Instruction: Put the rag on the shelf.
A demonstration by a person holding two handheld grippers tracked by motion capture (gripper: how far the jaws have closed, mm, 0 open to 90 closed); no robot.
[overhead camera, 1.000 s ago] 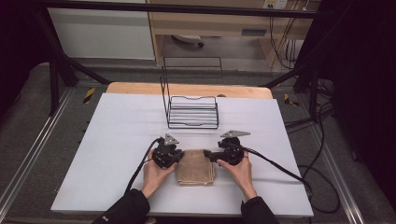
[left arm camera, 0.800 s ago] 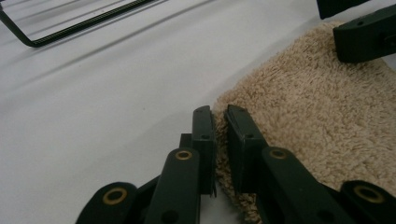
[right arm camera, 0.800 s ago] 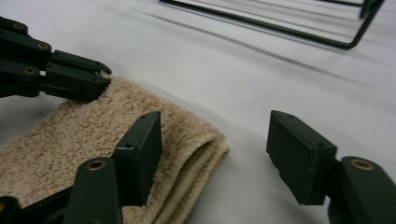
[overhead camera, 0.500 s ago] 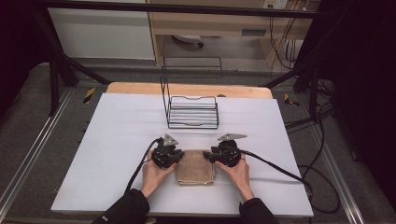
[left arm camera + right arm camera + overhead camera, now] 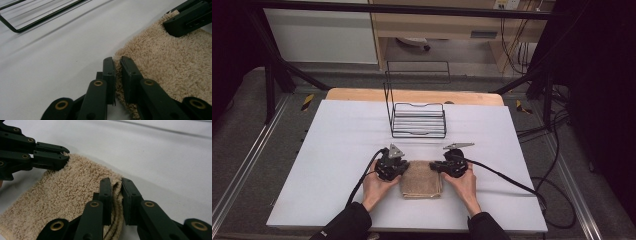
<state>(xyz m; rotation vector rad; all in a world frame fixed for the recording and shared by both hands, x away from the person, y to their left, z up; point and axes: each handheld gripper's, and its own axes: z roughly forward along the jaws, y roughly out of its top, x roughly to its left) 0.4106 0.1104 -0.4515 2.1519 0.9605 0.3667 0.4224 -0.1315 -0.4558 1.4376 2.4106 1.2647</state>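
A folded beige towel (image 5: 421,179) lies flat on the white table cover, near the front. My left gripper (image 5: 405,166) is shut on its far left corner; in the left gripper view the jaws (image 5: 117,67) pinch the towel (image 5: 170,62) edge. At the far right corner my right gripper (image 5: 435,166) has just been closing, and its jaws (image 5: 117,190) now press on the folded edge of the towel (image 5: 65,192). Each gripper view also shows the other gripper: the right gripper (image 5: 187,20) and the left gripper (image 5: 50,155), each on its own corner.
A black wire rack (image 5: 417,117) stands upright behind the towel, toward the back of the white cover (image 5: 337,150). The right gripper's cable (image 5: 512,182) trails off to the right across the table. Bare cover lies to both sides of the hands.
The right gripper has shifted slightly onto the towel's far right corner and its jaws have closed on it. The left gripper and the towel have stayed put.
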